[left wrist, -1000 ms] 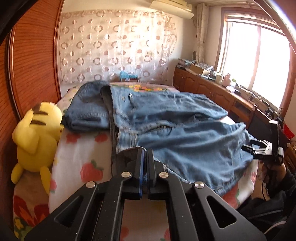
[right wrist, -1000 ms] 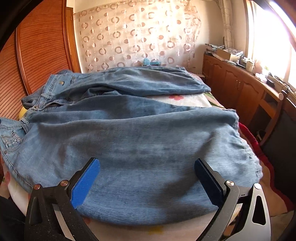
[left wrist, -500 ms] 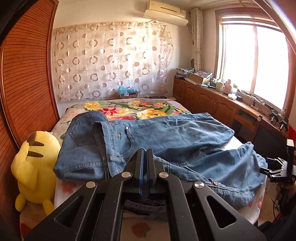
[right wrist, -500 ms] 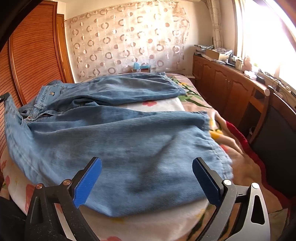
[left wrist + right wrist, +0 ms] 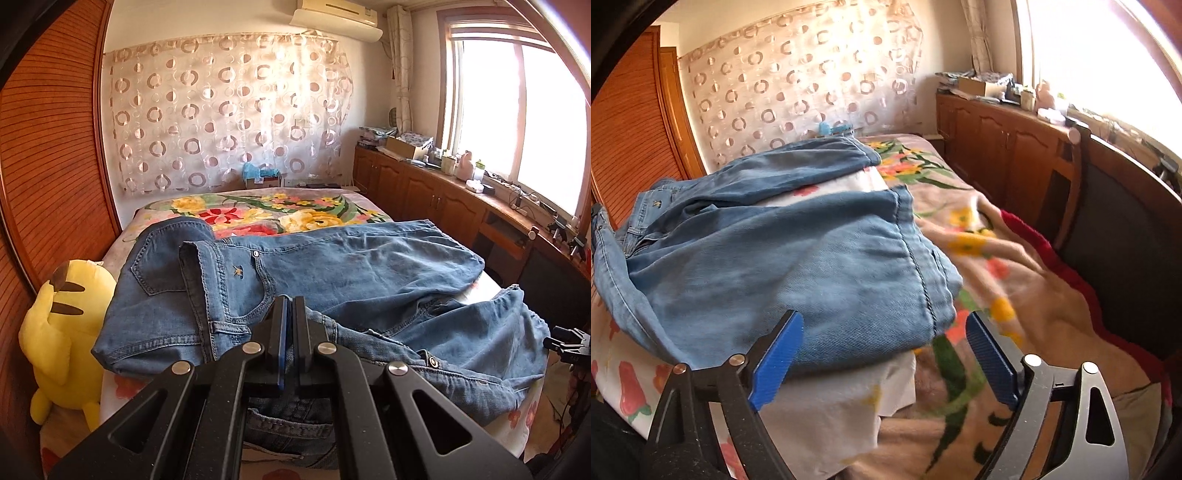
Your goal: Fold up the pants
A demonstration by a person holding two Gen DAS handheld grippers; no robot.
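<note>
Blue jeans (image 5: pixel 369 266) lie spread across the bed, waist at the left and legs running right. My left gripper (image 5: pixel 290 332) is shut on the near waistband, and denim hangs under its fingers. In the right wrist view the lifted waist (image 5: pixel 605 240) rises at the far left edge. My right gripper (image 5: pixel 884 354) is open with its jaws closing. The near leg's hem (image 5: pixel 923 288) lies between its blue pads (image 5: pixel 779 350), which do not press on it. That gripper (image 5: pixel 569 343) also shows at the right edge of the left wrist view.
A yellow plush toy (image 5: pixel 66 332) sits at the bed's left side by the wooden wardrobe (image 5: pixel 48 166). Wooden cabinets (image 5: pixel 424 192) with clutter run under the window. A dark chair (image 5: pixel 1108 240) stands close to the bed's right side. A floral blanket (image 5: pixel 1015 277) covers the bed.
The left gripper drew back and rose with the waistband, dragging the jeans toward it. The right gripper slid right along the near leg to its hem, and its jaws narrowed slightly.
</note>
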